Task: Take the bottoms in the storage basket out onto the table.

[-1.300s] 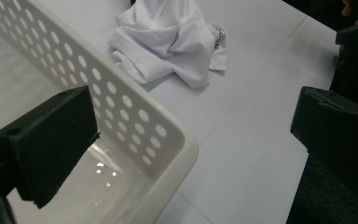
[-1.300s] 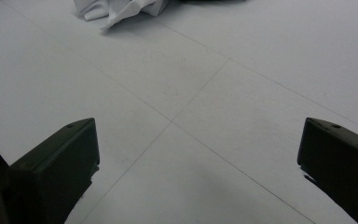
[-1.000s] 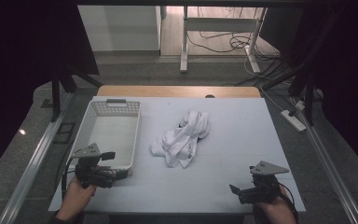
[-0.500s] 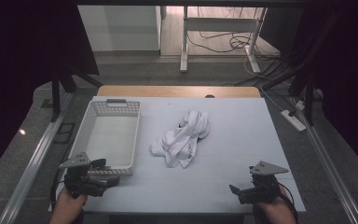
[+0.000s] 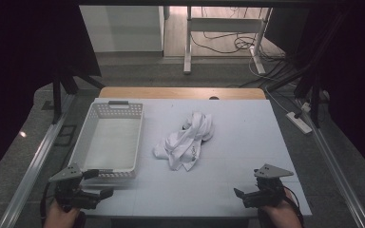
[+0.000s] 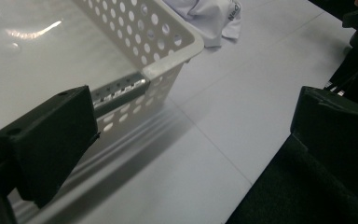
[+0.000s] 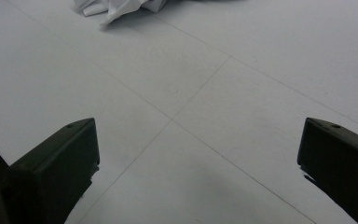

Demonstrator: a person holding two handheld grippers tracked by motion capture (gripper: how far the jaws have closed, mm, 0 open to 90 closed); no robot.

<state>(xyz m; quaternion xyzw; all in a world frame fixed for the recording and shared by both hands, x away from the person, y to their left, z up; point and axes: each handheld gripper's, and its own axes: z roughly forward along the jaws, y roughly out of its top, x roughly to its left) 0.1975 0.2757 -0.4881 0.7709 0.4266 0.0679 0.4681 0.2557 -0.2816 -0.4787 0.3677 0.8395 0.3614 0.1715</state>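
Since a second ago:
Left gripper (image 5: 105, 192): pulled back and outward to the near table corner, jaws wide apart, nothing held.
Right gripper (image 5: 237, 193): unmoved at the near edge, jaws spread wide, empty.
Meaning for the work: probably a reset before any grab; nothing picked up yet.
Crumpled white cloth garment (image 5: 185, 141): soft, creased heap, ahead of both grippers, well apart from each.
White perforated plastic basket (image 5: 94, 174): rigid, rectangular, empty, just ahead of the left gripper.
Pale grey smooth tabletop (image 5: 247, 137): faint seam lines under the right gripper.
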